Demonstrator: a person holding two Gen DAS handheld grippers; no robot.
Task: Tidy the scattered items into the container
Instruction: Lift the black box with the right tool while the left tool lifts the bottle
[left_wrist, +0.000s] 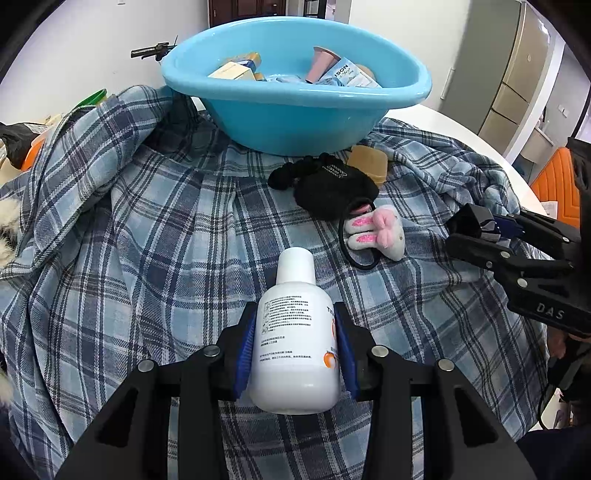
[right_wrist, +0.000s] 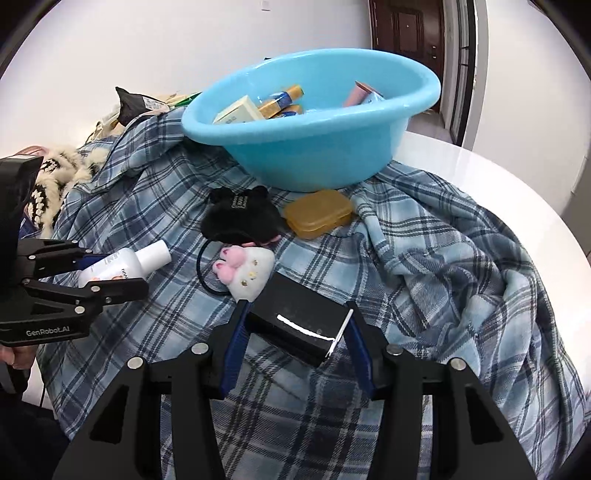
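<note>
White plastic fills the left wrist view: a lotion bottle (left_wrist: 295, 332) is clamped between the blue pads of the left gripper (left_wrist: 297, 343), cap toward the blue basin (left_wrist: 295, 107). The grip sits on the lower body, so the bottle is best kept level while it is carried over the basin rim and released only once it is clearly above the boxes already inside. On this side of the basin, one black pouch (left_wrist: 332, 192), one amber soap case (left_wrist: 369, 162) and one plush bunny hair tie (left_wrist: 376, 232) are counted on the plaid blanket (left_wrist: 147, 240).

From the right wrist view, one black box (right_wrist: 299, 325) lies between the pads of the right gripper (right_wrist: 295, 347); the left pad appears to touch it, but a firm hold cannot be told. The hold should be confirmed before lifting. Short of the basin (right_wrist: 314, 147), the same three loose items are seen: pouch (right_wrist: 240, 218), soap case (right_wrist: 317, 212), hair tie (right_wrist: 247, 273).
</note>
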